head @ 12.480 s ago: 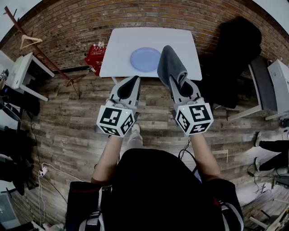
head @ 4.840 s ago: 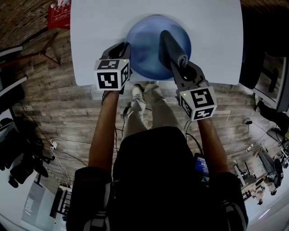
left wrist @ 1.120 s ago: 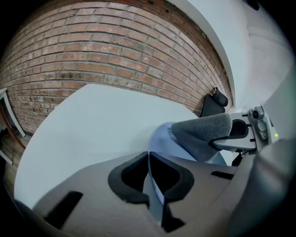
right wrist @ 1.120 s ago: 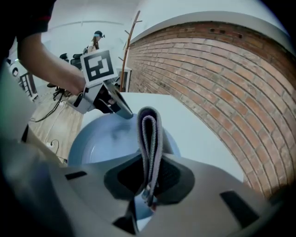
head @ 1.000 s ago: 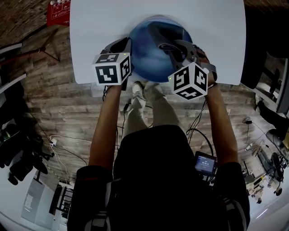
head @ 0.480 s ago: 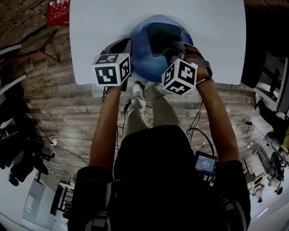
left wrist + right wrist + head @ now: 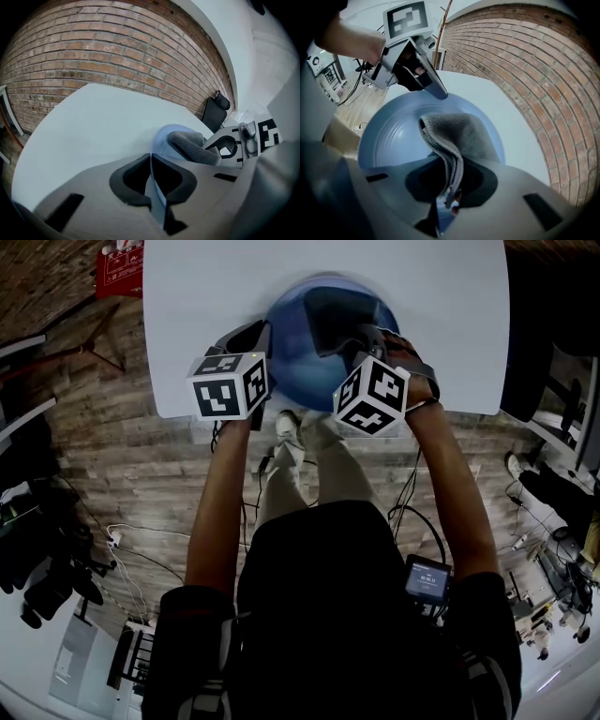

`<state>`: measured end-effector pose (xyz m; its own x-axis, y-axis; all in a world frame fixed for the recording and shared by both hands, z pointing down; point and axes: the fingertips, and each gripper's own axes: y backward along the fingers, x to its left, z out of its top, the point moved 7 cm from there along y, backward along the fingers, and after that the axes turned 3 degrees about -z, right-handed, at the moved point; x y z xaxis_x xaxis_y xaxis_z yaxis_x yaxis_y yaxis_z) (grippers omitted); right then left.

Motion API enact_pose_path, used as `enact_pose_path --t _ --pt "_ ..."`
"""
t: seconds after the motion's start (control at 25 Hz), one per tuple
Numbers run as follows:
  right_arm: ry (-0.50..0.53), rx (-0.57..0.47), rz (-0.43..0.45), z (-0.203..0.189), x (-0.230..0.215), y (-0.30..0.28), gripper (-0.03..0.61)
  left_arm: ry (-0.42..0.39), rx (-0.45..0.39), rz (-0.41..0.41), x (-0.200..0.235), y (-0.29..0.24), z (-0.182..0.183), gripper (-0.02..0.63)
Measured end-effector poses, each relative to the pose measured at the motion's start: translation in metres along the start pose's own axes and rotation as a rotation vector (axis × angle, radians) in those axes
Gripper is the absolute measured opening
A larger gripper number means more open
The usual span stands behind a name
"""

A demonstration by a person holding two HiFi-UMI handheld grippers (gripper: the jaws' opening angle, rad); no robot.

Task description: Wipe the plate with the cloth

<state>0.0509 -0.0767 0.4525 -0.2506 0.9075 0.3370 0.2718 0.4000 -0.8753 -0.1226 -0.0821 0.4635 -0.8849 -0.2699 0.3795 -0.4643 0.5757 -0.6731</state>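
Observation:
A blue plate [image 7: 309,367] sits near the front edge of the white table [image 7: 187,315]. My left gripper [image 7: 261,336] is shut on the plate's left rim; in the left gripper view [image 7: 151,161] the thin rim [image 7: 159,140] runs between the closed jaws. My right gripper [image 7: 361,334] is shut on a folded grey cloth [image 7: 333,310]. In the right gripper view [image 7: 450,185] the cloth [image 7: 457,131] hangs from the jaws and lies on the plate [image 7: 391,138]. The left gripper's fingers [image 7: 433,86] grip the far rim there.
A brick wall [image 7: 93,51] stands behind the table. A red crate [image 7: 120,266] sits on the wooden floor at the upper left. A black chair [image 7: 539,334] stands to the table's right. The person's shoes [image 7: 291,427] are by the table's front edge.
My right gripper has sunk and tipped steeper, and its cube has shifted slightly left. The cloth now lies flatter on the plate. The left gripper has kept still.

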Motion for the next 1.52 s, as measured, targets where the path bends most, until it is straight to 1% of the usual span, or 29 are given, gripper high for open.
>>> enact_pose_path --t 0.16,0.56,0.72,1.2,1.52 --pt "-0.008 0.021 -0.002 -0.005 -0.001 0.003 0.052 0.003 -0.008 0.004 -0.002 0.001 0.000 0.028" --pt "-0.027 0.081 0.042 -0.017 0.001 0.008 0.052 0.009 -0.012 0.006 0.000 0.000 0.000 0.027" --pt "-0.024 0.110 0.057 -0.018 0.005 0.010 0.052 0.011 -0.012 0.008 0.001 0.000 0.000 0.027" --pt "-0.037 0.152 0.093 -0.024 0.020 0.017 0.052 0.013 -0.012 0.011 0.002 0.000 -0.002 0.027" --pt "-0.020 0.167 0.178 -0.024 0.030 0.023 0.052 0.025 -0.017 0.010 0.002 0.000 -0.001 0.028"
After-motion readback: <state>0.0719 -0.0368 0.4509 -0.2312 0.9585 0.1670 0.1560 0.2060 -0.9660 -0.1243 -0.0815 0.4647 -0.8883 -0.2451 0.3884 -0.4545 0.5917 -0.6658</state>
